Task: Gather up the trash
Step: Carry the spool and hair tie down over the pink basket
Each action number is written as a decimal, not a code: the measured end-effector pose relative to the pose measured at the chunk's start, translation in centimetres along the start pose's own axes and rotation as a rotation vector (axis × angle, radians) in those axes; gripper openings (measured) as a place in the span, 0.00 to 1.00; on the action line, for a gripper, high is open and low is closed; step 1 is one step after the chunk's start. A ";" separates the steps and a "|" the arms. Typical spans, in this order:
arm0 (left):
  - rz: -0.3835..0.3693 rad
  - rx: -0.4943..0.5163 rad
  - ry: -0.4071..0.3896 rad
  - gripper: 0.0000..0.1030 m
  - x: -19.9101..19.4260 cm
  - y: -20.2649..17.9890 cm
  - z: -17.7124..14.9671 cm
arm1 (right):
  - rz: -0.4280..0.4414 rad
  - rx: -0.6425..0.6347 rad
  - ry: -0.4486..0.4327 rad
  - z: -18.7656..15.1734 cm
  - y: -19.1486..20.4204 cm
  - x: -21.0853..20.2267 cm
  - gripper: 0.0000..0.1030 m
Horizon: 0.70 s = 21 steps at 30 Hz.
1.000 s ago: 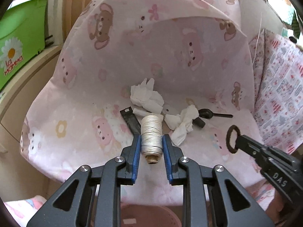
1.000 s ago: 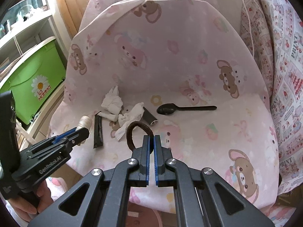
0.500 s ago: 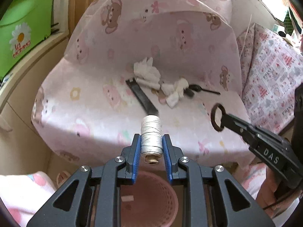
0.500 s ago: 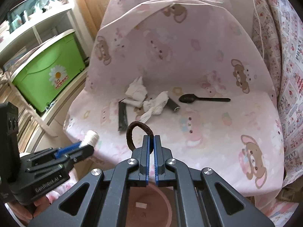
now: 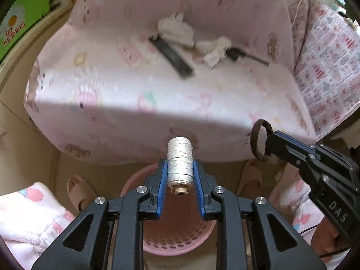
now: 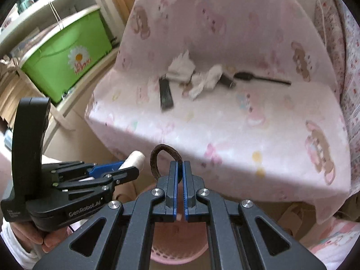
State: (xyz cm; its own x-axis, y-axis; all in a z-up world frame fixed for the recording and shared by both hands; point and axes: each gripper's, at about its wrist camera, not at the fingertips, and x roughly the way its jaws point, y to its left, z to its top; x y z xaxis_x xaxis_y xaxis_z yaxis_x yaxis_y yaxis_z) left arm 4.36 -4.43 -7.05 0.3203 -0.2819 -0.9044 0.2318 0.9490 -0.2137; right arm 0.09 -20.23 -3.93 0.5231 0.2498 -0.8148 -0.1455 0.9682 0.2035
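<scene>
Pink bear-print cover [image 5: 157, 94] under tissues [image 5: 177, 28]; left jaws clamp thread spool [image 5: 180, 159], right jaws clamp hair tie [image 6: 165, 160].

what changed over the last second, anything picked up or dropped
Both grippers pulled back off the covered seat and tipped down over the pink basket. Nothing was let go: the left gripper still clamps the thread spool, the right gripper the hair tie. The tissues stayed put.
</scene>
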 end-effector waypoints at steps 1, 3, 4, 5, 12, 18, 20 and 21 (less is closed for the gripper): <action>0.007 -0.010 0.017 0.21 0.4 0.2 -0.2 | 0.001 0.002 0.016 -0.2 0.0 0.5 0.04; 0.024 -0.032 0.045 0.21 1.2 0.6 -0.5 | 0.006 0.005 0.053 -0.7 0.2 1.5 0.04; 0.040 -0.040 0.060 0.21 1.8 0.7 -0.7 | 0.007 0.005 0.068 -0.9 0.2 1.9 0.04; 0.051 -0.039 0.075 0.21 2.3 0.8 -0.8 | 0.003 0.002 0.084 -1.2 0.2 2.4 0.04; 0.060 -0.085 0.212 0.21 6.5 1.9 -1.7 | -0.074 -0.057 0.198 -3.4 0.9 6.3 0.04; 0.136 -0.025 0.295 0.21 9.6 1.8 -2.6 | -0.133 -0.088 0.297 -5.3 0.8 9.9 0.04; 0.128 -0.030 0.328 0.21 10.6 2.0 -3.0 | -0.172 -0.124 0.343 -6.2 1.1 11.3 0.04; 0.111 -0.051 0.350 0.21 11.0 2.3 -3.3 | -0.190 -0.140 0.376 -6.8 1.2 12.3 0.04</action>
State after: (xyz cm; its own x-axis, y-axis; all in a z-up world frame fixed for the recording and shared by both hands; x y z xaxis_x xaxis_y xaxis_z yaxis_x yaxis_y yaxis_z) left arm 5.43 -4.92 -18.73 0.0055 -0.1201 -0.9927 0.1642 0.9794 -0.1175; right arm 0.61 -16.11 -17.39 0.2135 0.0204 -0.9767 -0.2023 0.9790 -0.0238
